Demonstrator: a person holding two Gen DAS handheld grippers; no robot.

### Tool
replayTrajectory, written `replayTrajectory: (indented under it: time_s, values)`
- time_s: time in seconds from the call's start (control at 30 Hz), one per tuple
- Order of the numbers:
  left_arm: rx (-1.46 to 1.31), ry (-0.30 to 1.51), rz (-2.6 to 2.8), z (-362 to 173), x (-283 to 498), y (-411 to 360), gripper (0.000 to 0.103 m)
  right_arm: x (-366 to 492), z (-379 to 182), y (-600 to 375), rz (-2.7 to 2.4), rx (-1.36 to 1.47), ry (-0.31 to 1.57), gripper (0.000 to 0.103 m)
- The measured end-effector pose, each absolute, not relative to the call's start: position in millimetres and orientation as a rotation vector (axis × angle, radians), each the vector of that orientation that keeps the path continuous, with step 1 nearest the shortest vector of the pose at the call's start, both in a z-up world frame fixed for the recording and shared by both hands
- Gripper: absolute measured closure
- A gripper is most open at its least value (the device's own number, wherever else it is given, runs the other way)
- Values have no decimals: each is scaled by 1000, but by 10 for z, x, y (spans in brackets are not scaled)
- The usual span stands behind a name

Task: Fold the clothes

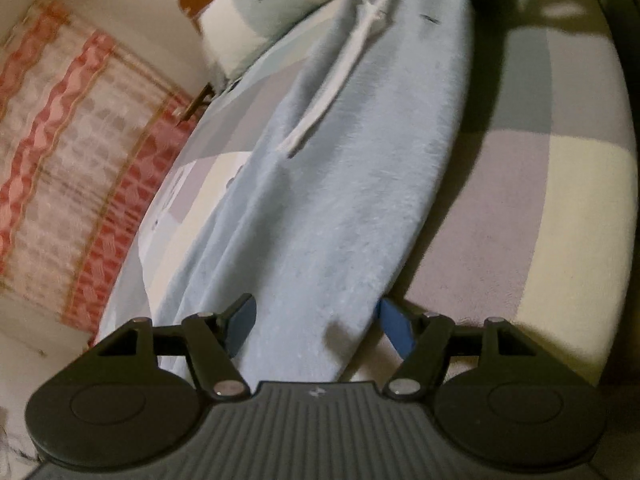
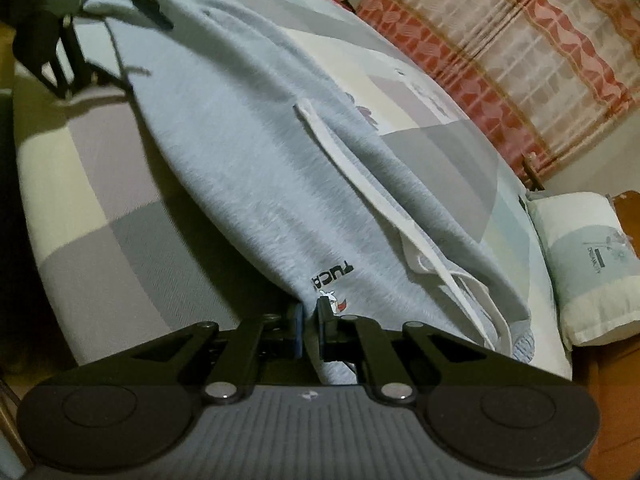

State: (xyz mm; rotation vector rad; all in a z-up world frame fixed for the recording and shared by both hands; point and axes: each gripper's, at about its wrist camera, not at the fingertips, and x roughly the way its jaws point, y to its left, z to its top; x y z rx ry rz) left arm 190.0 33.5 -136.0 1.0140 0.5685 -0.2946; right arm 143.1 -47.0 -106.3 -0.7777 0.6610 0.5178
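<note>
We are reading black capital letters "TUCA" upside down on the light blue garment (image 2: 248,184), near the small cartoon print at its gripped edge; further letters are hiding in the fold. We are making out "DREAMCITY", or something close to it, running sideways on the pillow (image 2: 588,264). In the left wrist view the pillow's print is blurring beyond reading.

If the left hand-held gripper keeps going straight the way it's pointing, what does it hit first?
Most likely the light blue garment: the left hand-held gripper is open, with the cloth's near end lying between its fingers. Depth is unclear, but nothing else shows in that line.
</note>
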Motion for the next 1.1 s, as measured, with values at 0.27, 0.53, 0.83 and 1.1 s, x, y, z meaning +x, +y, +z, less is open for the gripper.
replayTrajectory:
  time_s: [0.27, 0.53, 0.83, 1.1]
  values:
    - [1140, 547, -237, -1495, 1937, 376, 39, 1400, -978, -552, 534, -731, 664, 94]
    - [1122, 630, -227, -1536, 1953, 477, 95, 1395, -1110, -515, 555, -763, 694, 94]
    - [1070, 577, -243, -1230, 1801, 503, 102, 1329, -927, -581, 572, -795, 667, 95]
    - [1077, 539, -298, -993, 1583, 428, 102, 1251, -759, -745, 598, -795, 683, 95]
